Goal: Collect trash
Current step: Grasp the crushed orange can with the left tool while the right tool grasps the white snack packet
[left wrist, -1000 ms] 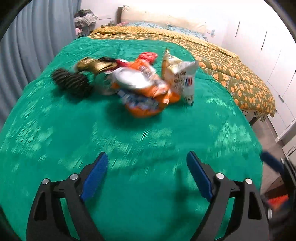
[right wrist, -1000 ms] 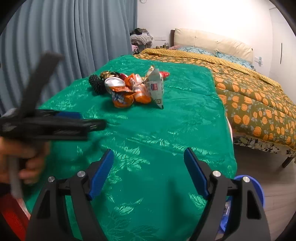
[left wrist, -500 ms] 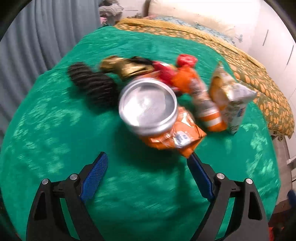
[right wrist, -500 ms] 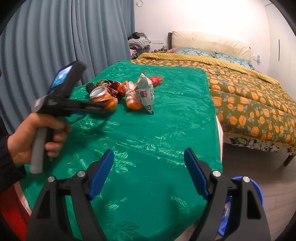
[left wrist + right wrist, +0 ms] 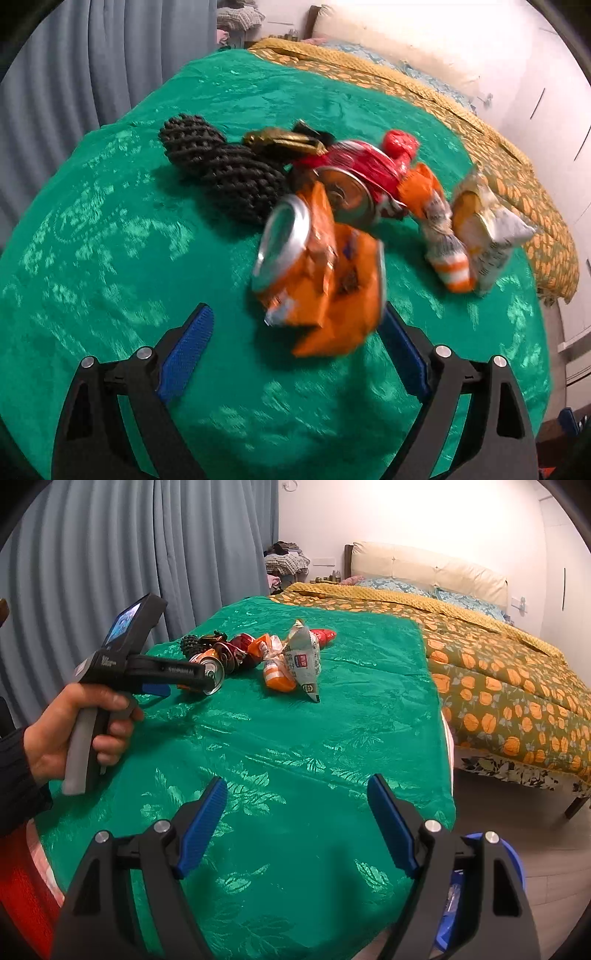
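Observation:
A pile of trash lies on the green cloth [image 5: 110,258]. It holds a crushed orange can [image 5: 317,266], a red can [image 5: 354,177], a black mesh piece [image 5: 225,173], a gold wrapper [image 5: 284,140], an orange wrapper [image 5: 439,221] and a white snack bag [image 5: 487,229]. My left gripper [image 5: 295,317] is open, and the orange can sits just ahead of its fingertips, hiding the right tip. No pad presses on it. My right gripper [image 5: 296,784] hangs open over bare cloth near the front edge, well short of the pile [image 5: 258,653].
A hand [image 5: 74,734] holds the left gripper at the left of the right wrist view. A blue bin [image 5: 513,853] stands on the floor at the lower right. A bed with an orange-patterned quilt [image 5: 498,686] lies beyond, with grey curtains [image 5: 92,554] on the left.
The left gripper has closed in on the pile and rolled, so the orange can now looms large at its fingertips. The right gripper has stayed put.

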### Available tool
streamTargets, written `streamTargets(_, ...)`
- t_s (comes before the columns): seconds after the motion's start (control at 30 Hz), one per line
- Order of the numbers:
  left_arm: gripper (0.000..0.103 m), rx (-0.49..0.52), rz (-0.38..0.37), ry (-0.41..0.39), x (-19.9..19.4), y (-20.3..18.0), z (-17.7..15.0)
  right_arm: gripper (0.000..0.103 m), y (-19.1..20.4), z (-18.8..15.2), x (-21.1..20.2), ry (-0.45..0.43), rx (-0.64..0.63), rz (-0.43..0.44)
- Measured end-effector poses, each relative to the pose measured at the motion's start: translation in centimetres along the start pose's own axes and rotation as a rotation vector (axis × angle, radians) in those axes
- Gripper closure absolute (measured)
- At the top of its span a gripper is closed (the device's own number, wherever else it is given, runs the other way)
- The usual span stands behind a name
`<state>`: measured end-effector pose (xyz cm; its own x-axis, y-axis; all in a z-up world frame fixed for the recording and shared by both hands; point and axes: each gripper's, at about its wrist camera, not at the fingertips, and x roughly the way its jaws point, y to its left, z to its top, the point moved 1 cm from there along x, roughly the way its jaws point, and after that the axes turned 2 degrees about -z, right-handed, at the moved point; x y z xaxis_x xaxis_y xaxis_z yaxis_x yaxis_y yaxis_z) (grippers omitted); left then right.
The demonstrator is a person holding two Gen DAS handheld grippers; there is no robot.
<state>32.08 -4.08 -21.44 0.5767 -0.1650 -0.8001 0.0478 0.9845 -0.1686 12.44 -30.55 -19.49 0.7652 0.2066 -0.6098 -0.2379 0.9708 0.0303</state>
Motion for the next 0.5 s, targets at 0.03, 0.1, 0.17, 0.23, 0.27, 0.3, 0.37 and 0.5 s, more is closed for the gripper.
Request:
streamTargets(0.03, 0.014, 0.018, 0.009, -0.005, 0.1, 0.0, 0.3, 0.027, -0.1, 0.0, 0.1, 0.004, 0.003, 0.000)
streamTargets(0.1, 0.014, 0.071, 0.008, -0.015, 0.4, -0.3, 0.7, 0.027, -0.4, -0.1, 0.3, 0.013, 0.013, 0.001)
streamTargets(0.17, 0.014, 0.137, 0.019, -0.029, 0.6, -0.8, 1.3, 0.027, -0.6, 0.0, 0.3, 0.014, 0.022, 0.001)
streamTargets(0.23, 0.017, 0.179, 0.025, -0.045, 0.9, -1.0, 2.0, 0.027, -0.7, 0.1, 0.2, 0.008, 0.025, 0.001)
streamTargets(0.27, 0.023, 0.189, 0.022, -0.043, 1.1, -1.1, 2.3, 0.027, -0.6, 0.2, 0.1, 0.006, 0.024, 0.000)
streamTargets(0.3, 0.030, 0.201, 0.011, -0.041, 1.3, -1.1, 2.6, 0.027, -0.6, 0.2, 0.1, 0.004, 0.024, -0.002)
streamTargets(0.37, 0.040, 0.220, 0.008, -0.037, 1.6, -1.2, 2.8, 0.027, -0.6, 0.1, 0.2, 0.007, 0.026, -0.004)
streamTargets(0.5, 0.046, 0.210, -0.017, -0.048, 0.5, -0.7, 2.2, 0.027, -0.7, 0.0, 0.3, 0.013, 0.031, -0.007)
